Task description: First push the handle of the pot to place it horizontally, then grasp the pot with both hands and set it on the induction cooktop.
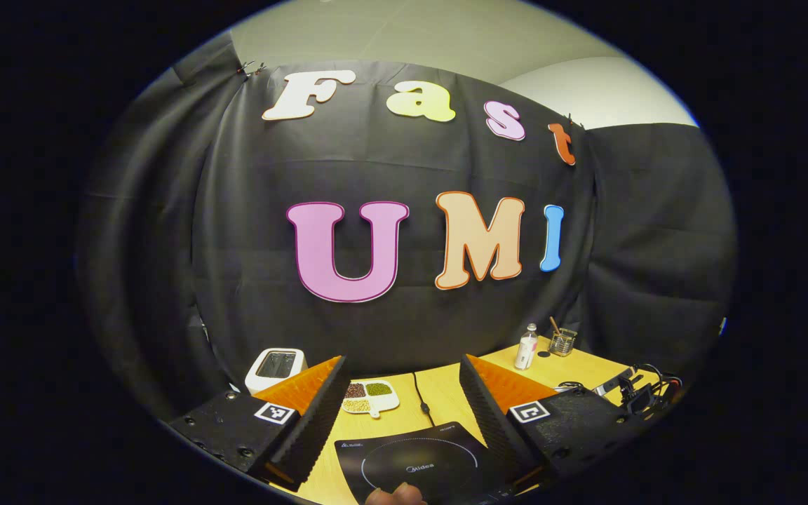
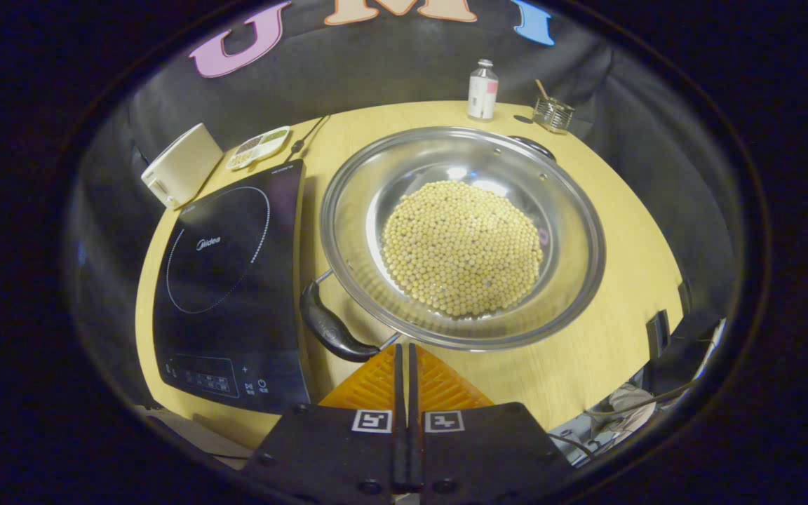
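Observation:
In the right gripper view, a wide steel pot holding yellow beans stands on the wooden table, just right of the black induction cooktop. One black handle points toward the near left and the other handle sits at the far rim. My right gripper is shut on nothing, its tips at the pot's near rim, right beside the near handle. The left gripper is held open above the cooktop, facing the back wall.
A white box-shaped appliance and a divided dish of beans lie behind the cooktop, whose cord runs to the wall. A small bottle and a glass stand at the far edge. Cables crowd the right side.

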Available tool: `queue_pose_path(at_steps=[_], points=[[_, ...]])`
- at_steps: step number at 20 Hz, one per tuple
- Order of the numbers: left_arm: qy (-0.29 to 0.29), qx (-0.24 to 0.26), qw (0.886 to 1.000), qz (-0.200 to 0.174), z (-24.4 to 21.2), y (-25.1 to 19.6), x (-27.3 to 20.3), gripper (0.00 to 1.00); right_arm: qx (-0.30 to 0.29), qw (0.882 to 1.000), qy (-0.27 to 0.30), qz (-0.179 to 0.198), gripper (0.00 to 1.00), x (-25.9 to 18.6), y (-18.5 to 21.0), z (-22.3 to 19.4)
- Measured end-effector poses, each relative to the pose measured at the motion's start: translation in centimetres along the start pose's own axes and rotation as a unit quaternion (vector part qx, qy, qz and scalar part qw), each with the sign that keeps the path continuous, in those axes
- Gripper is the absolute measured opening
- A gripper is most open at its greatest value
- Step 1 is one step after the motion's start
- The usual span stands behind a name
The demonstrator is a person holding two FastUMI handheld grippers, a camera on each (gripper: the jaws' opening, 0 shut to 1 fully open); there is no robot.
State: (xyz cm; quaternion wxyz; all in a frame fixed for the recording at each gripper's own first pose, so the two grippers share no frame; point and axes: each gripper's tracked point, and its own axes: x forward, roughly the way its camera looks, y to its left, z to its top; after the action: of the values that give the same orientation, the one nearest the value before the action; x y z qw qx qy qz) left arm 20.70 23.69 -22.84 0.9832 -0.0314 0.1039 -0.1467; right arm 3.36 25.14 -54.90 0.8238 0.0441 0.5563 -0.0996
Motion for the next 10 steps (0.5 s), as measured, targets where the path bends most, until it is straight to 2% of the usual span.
queue_pose_path(at_steps=[2, 3, 5, 7, 8, 10], points=[[0.000, 0.003, 1.000, 0.001, 0.0, 0.0, 0.1, 0.95, 0.004, 1.000, 0.001, 0.008, 0.03, 0.2, 1.1, 0.3], [0.000, 0.003, 1.000, 0.001, -0.1, 0.0, 0.2, 0.95, 0.007, 1.000, 0.002, 0.011, 0.00, 0.4, 1.5, 0.6], [0.003, 0.001, 1.000, 0.002, -0.3, 0.1, 0.4, 0.95, 0.011, 1.000, 0.006, 0.016, 0.03, 0.8, 2.1, 1.0], [0.008, -0.001, 1.000, 0.001, -0.6, 0.2, 0.8, 0.95, 0.014, 1.000, 0.008, 0.021, 0.00, 1.2, 2.9, 1.5], [0.010, -0.002, 1.000, 0.002, -0.8, 0.4, 1.1, 0.95, 0.017, 1.000, 0.009, 0.024, 0.03, 1.3, 3.3, 1.8], [0.011, -0.004, 1.000, 0.005, -0.9, 0.6, 1.4, 0.95, 0.024, 0.999, 0.011, 0.030, 0.03, 1.6, 4.2, 2.3]])
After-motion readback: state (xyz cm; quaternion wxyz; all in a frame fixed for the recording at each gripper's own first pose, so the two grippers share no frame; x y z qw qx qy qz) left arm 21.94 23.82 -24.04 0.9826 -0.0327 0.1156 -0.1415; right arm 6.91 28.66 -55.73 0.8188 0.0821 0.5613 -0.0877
